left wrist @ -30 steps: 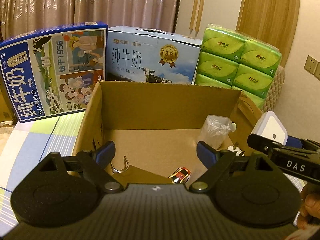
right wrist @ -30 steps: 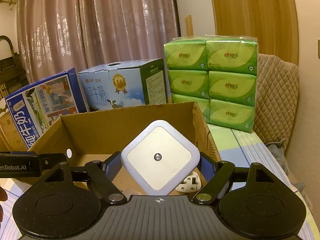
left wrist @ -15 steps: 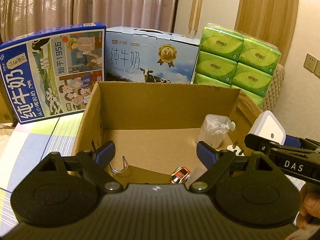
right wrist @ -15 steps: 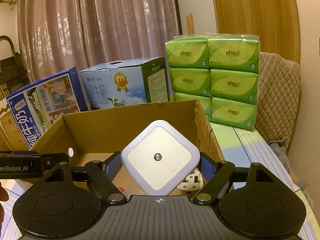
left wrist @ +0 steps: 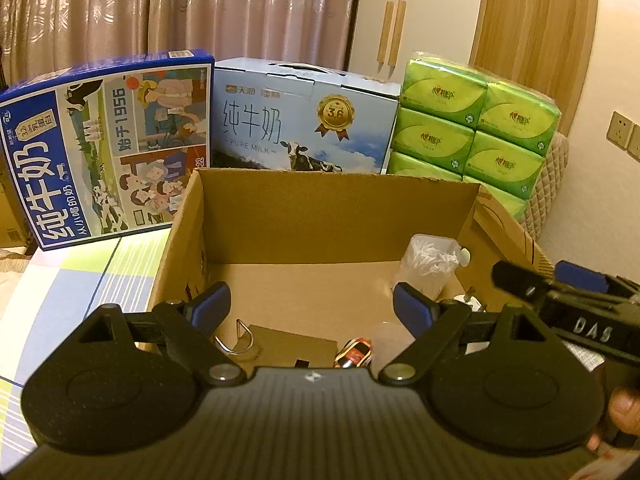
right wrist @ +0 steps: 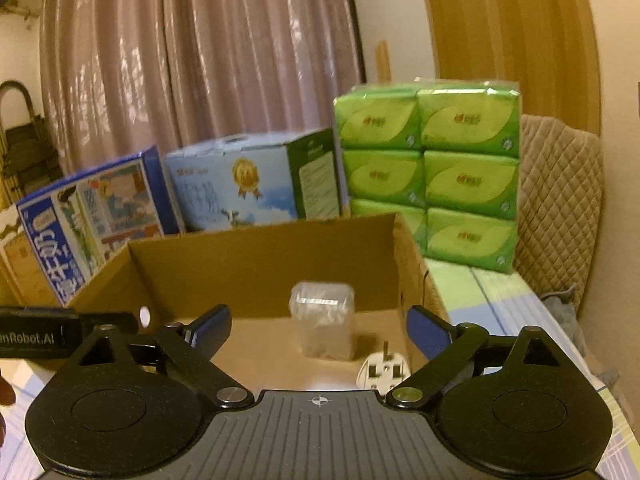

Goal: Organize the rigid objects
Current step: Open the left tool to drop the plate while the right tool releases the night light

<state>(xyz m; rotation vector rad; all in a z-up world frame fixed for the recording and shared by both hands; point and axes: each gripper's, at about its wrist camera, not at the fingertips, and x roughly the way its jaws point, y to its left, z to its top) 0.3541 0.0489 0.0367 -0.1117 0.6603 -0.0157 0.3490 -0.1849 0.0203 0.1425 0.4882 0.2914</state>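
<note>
The right gripper [right wrist: 318, 330], which clamped a white square device half a second ago, now has nothing between its opening jaws above the cardboard box [right wrist: 260, 264]; that device is out of sight. The left gripper [left wrist: 312, 304] hangs spread and empty over the box's near edge. Inside, toward the right wall, a clear tub [right wrist: 322, 322] stands upright, and the white plug [right wrist: 382, 372] lies just beside it, prongs up.

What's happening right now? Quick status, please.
Left tongs open, empty. Right tongs opening, nothing between them. Cardboard box holds plug, clear container, toy car. Nothing blocking.
</note>
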